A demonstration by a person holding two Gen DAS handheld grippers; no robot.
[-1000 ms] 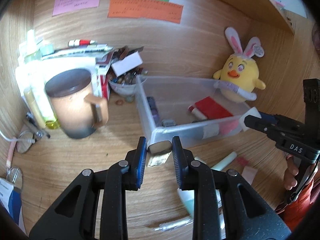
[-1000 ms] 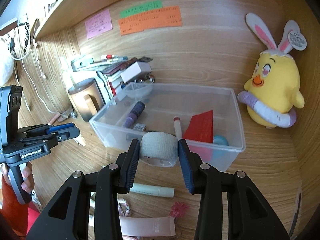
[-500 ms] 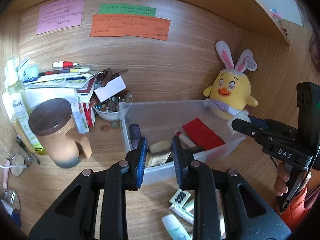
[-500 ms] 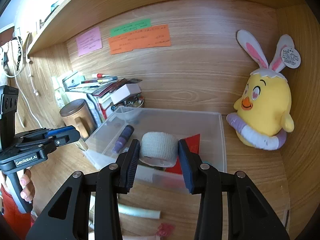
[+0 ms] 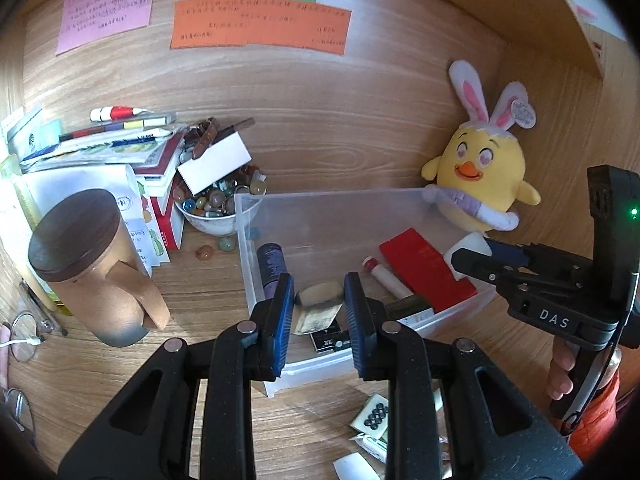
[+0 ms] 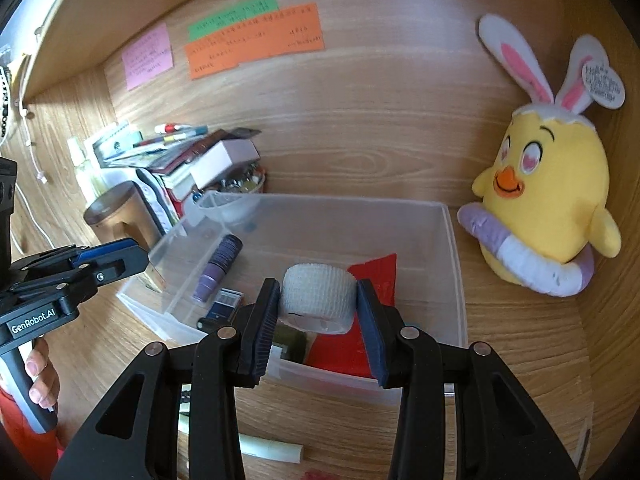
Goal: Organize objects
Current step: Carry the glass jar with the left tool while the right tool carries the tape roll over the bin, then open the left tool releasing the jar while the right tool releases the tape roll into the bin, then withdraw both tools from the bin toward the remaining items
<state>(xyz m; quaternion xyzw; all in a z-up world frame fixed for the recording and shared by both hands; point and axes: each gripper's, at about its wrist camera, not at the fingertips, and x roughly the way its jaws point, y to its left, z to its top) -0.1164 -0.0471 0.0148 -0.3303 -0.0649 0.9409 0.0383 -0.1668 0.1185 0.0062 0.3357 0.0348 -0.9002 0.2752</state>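
My left gripper (image 5: 319,312) is shut on a small gold block (image 5: 319,307) and hangs over the near left part of the clear plastic bin (image 5: 332,204). My right gripper (image 6: 316,308) is shut on a white bandage roll (image 6: 318,298) above the same clear plastic bin (image 6: 452,264). Inside the bin lie a purple tube (image 6: 218,270), a red card (image 5: 426,268), a white marker with a red cap (image 5: 386,280) and a small dark box (image 6: 226,303). Each gripper shows in the other's view: the right one (image 5: 460,258) at the right, the left one (image 6: 146,262) at the left.
A yellow chick plush (image 6: 548,200) sits right of the bin. To the left stand a brown lidded mug (image 5: 92,268), a bowl of beads (image 5: 218,204) and stacked books (image 5: 120,148). Small packets (image 5: 370,420) and a pale tube (image 6: 272,448) lie on the desk before the bin.
Both grippers have moved forward, from before the bin's front wall to over its inside, each still holding its object. The bin and plush look nearer in both views.
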